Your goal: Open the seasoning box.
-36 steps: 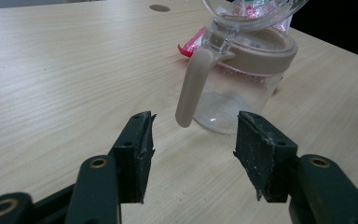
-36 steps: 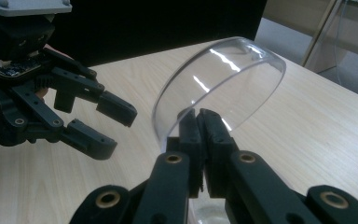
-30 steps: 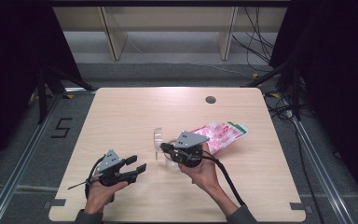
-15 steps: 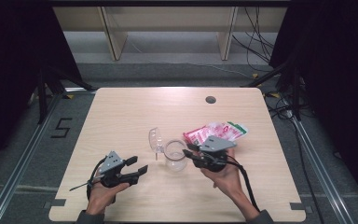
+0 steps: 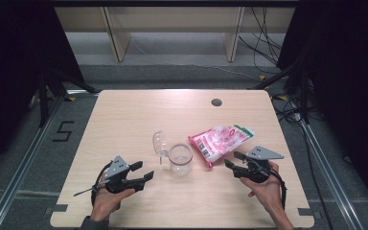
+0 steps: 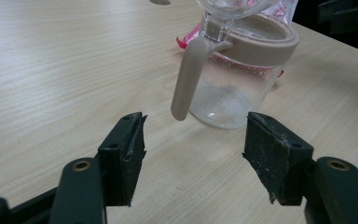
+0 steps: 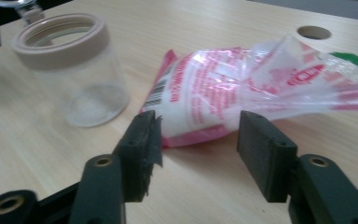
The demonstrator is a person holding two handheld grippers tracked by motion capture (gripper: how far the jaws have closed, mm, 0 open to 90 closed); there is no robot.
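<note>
Open clear jar (image 5: 180, 160) upright beside pink bag (image 5: 220, 142).

Pale wood table (image 5: 124, 120) on grey floor (image 5: 172, 72); light wooden shelf legs (image 5: 117, 36) behind; black curtains (image 5: 14, 48) flanking; cables (image 5: 263, 28) trailing.

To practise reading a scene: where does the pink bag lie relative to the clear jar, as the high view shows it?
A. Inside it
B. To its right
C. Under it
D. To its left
B: the pink bag lies flat on the table, right of the clear jar.
</note>
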